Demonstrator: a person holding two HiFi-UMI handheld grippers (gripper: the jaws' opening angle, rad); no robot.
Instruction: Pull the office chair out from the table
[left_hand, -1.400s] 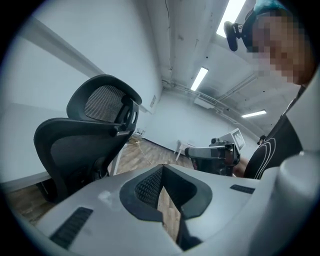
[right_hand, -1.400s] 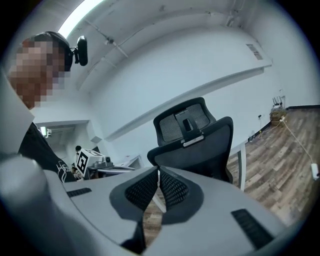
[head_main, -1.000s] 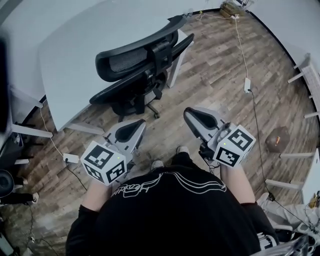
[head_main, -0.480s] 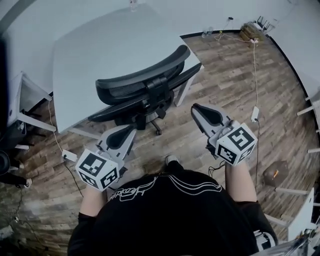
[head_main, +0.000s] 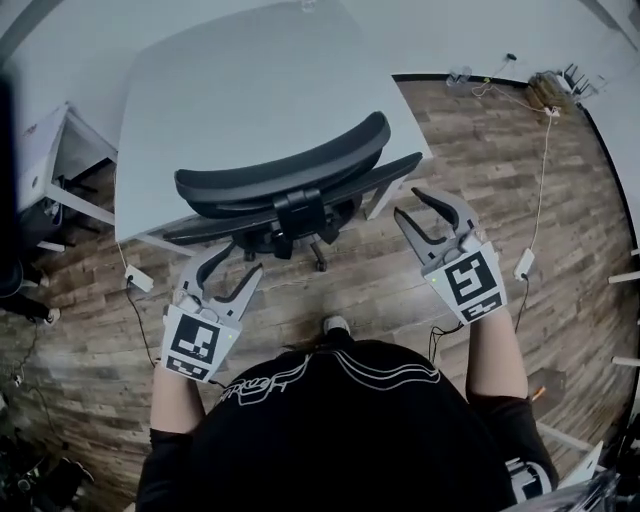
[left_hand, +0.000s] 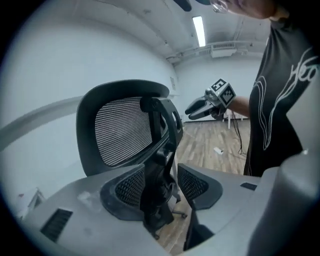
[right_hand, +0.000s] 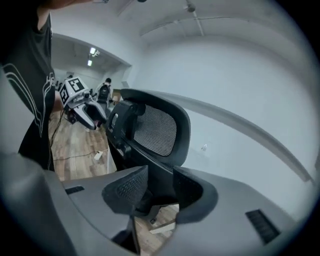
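The black mesh-backed office chair (head_main: 285, 175) stands tucked against the white table (head_main: 250, 80), its backrest toward me. My left gripper (head_main: 229, 272) is just short of the chair's left side, and its jaws are opening with nothing between them. My right gripper (head_main: 424, 212) hovers off the chair's right side near the table corner, jaws also opening and empty. In the left gripper view the chair (left_hand: 125, 130) fills the middle beyond my left gripper (left_hand: 162, 187), with the right gripper (left_hand: 202, 106) past it. The right gripper view shows the chair (right_hand: 157, 127) beyond my right gripper (right_hand: 156, 189), and the left gripper (right_hand: 82, 107) further off.
Wood floor lies all around. A cable with a white adapter (head_main: 524, 264) runs at the right, a socket block (head_main: 139, 281) at the left. Another white desk (head_main: 40, 170) stands far left. My shoe (head_main: 335, 324) is behind the chair. A person (right_hand: 105, 91) stands far off.
Both grippers have rolled and come closer to the chair's sides. Their jaws, shut before, now stand apart. The chair sits more central and nearer in the head view.
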